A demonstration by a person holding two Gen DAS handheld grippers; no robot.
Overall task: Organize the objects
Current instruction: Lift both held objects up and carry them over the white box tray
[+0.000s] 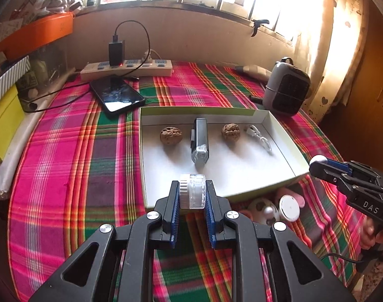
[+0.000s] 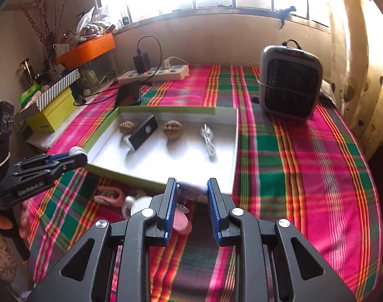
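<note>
Left claw: ours [image 1: 192,192] is clamped on a small round clear jar [image 1: 193,190] with a ribbed white lid, one blue pad on each flat side.
Jar position: we hold it over the near edge of the box [image 1: 279,128], above the white floor inside.
Right claw: ours [image 2: 192,191] stands with its jaws apart and nothing between the pads; the near right corner of the box shows in the gap.
Right claw from the left view: it [image 1: 317,164] sits at the near right corner of the box, with a white rounded shape at its tip that we cannot identify.
Box: a shallow white tray with green outer walls, resting on the plaid cloth [image 1: 65,156].
Box contents: we see two walnuts [image 1: 170,136] [image 1: 230,131] with a black and clear gadget [image 1: 199,144] lying between them, and a coiled white cable [image 1: 260,137] near the right wall.
Outside the box: a pink and white toy [image 1: 274,207] lies on the cloth just in front of the near wall.
Behind the box: a black phone [image 1: 117,95] lies near a power strip [image 1: 127,69] with a black charger plugged in.
Far right: a small grey heater [image 2: 289,81] stands upright on the cloth, well apart from our claws.
</note>
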